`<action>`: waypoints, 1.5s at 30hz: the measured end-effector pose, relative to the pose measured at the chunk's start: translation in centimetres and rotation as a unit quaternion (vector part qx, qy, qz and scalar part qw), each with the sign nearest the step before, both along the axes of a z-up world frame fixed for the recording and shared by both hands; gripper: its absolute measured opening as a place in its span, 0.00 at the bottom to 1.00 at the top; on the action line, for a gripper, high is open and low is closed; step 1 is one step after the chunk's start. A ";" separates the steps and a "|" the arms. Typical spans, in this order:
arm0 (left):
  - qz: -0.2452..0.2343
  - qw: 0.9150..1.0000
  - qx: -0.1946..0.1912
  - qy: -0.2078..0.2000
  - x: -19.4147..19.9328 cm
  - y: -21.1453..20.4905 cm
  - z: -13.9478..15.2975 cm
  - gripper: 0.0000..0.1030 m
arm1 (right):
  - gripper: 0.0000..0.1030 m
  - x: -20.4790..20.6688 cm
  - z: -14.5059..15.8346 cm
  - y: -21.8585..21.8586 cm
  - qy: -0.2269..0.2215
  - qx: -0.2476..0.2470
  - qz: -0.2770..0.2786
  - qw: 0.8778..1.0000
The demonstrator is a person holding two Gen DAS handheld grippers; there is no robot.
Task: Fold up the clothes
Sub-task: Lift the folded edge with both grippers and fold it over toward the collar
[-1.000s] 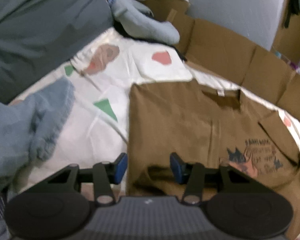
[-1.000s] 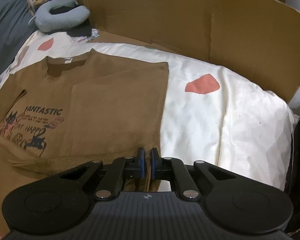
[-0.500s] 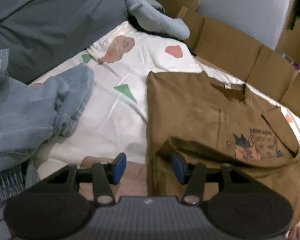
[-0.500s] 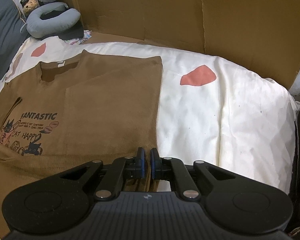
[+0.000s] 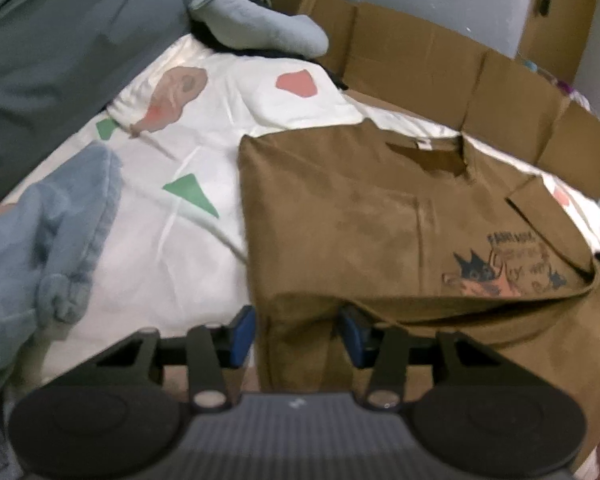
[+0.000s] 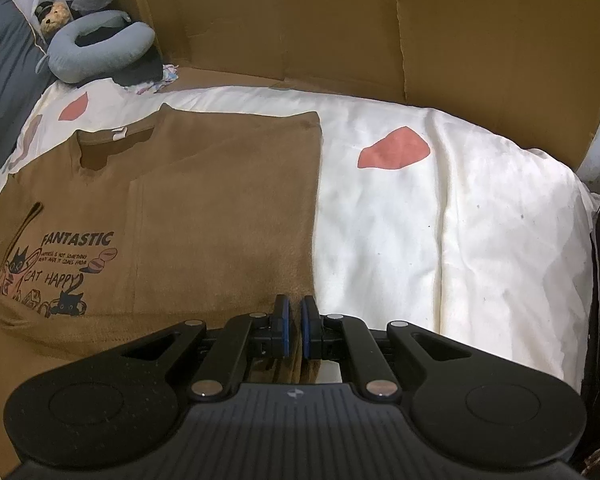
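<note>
White bedding [image 6: 440,240] with coloured patches, backed by cardboard [image 6: 380,40], is covered on one side by a brown T-shirt [image 6: 220,208] — sleeves folded in. Its hem is clamped by the right gripper [image 6: 292,330]; the left gripper [image 5: 296,334] is closing — brown cloth is seen between its parted pads [image 5: 242,334].

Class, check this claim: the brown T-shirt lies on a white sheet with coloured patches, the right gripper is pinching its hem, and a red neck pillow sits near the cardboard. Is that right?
Not quite. The neck pillow is grey-blue, not red, as the right wrist view shows. The rest holds: the brown T-shirt lies on the white sheet with coloured patches, the right gripper is pinching its hem, and the pillow sits near the cardboard.
</note>
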State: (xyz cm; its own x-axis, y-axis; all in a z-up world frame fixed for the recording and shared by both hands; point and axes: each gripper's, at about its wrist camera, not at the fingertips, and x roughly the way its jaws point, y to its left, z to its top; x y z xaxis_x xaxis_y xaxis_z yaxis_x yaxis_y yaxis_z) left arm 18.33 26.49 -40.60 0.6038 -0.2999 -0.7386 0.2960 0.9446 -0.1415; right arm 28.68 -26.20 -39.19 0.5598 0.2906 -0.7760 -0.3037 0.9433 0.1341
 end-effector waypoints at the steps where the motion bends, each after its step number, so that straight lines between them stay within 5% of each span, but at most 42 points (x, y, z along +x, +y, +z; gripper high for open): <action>1: 0.004 1.000 -0.007 0.003 0.2 0.1 -0.1 0.38 | 0.05 0.0 0.0 0.0 0.000 0.001 -0.001 1.000; 13: 0.039 0.999 -0.032 0.020 0.5 1.5 -0.8 0.33 | 0.05 0.4 -0.3 -0.9 0.013 0.030 -0.031 0.999; 18: 0.055 0.998 -0.037 0.022 0.2 1.9 -0.8 0.19 | 0.05 0.2 -0.3 -0.9 0.010 0.032 -0.034 0.999; 26: 0.053 0.998 -0.027 0.024 -0.1 1.3 -1.1 0.19 | 0.04 0.1 -0.2 -1.0 0.010 0.037 -0.045 0.998; 32: 0.051 0.999 -0.017 0.009 -0.9 1.3 -0.3 0.08 | 0.04 0.0 0.1 -0.9 0.009 0.035 -0.046 0.998; 45: 0.085 0.995 -0.022 -0.050 -3.3 1.6 3.6 0.06 | 0.03 -1.6 3.1 -1.8 -0.036 0.033 -0.062 0.997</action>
